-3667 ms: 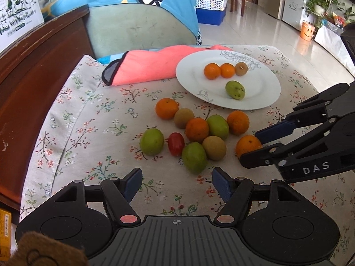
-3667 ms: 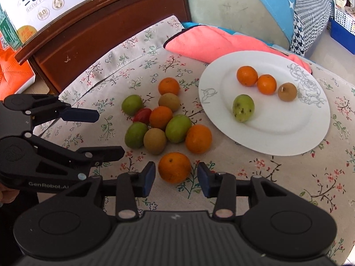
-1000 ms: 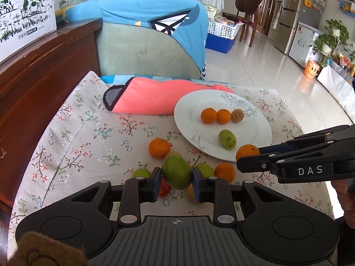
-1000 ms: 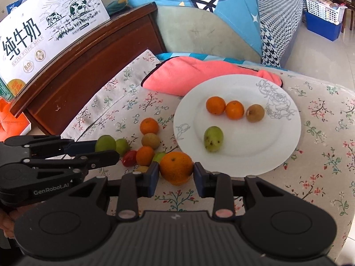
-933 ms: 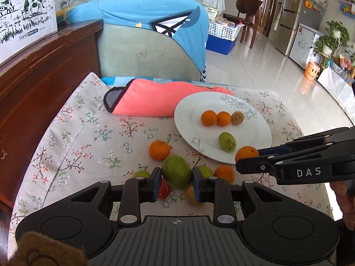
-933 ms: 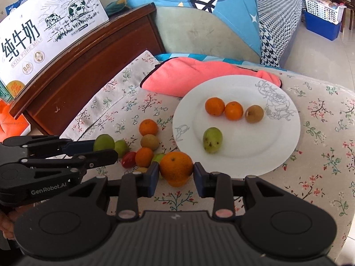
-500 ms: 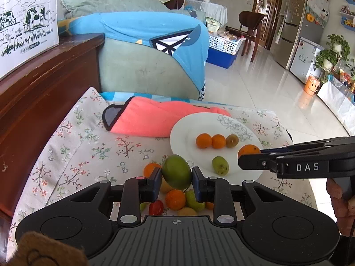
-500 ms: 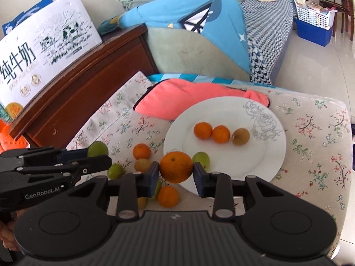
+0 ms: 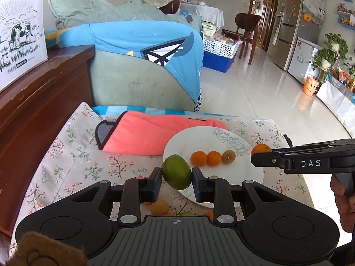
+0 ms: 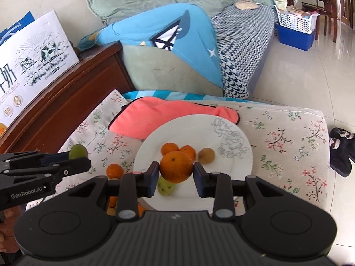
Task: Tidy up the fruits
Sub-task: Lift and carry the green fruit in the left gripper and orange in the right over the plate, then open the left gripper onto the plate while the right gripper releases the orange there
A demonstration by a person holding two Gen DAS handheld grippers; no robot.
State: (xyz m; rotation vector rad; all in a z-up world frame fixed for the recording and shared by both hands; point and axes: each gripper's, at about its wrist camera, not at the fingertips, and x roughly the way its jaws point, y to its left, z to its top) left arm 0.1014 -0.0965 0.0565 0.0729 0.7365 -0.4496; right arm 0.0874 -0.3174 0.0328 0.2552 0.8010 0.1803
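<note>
My left gripper (image 9: 176,176) is shut on a green fruit (image 9: 176,171), held in the air over the near left rim of the white plate (image 9: 250,173). My right gripper (image 10: 176,170) is shut on a large orange (image 10: 176,166), hanging above the plate (image 10: 233,168). On the plate lie two small oranges (image 9: 198,158), a brown kiwi (image 9: 229,156) and a green fruit (image 10: 165,187), the last half hidden behind the right gripper's fingers. Several loose fruits, such as an orange (image 10: 114,170) and a brown one (image 9: 159,207), lie on the flowered cloth below the grippers, mostly hidden.
A pink cloth (image 9: 150,135) lies behind the plate. A dark wooden headboard (image 9: 33,102) with a milk carton box (image 9: 20,33) runs along the left. A sofa with a blue garment (image 9: 144,44) stands behind. Slippers (image 10: 340,148) lie on the tiled floor at right.
Both grippers have risen and moved toward the plate with their fruits. The loose fruits have slid down out of sight under the grippers, and more of the room shows.
</note>
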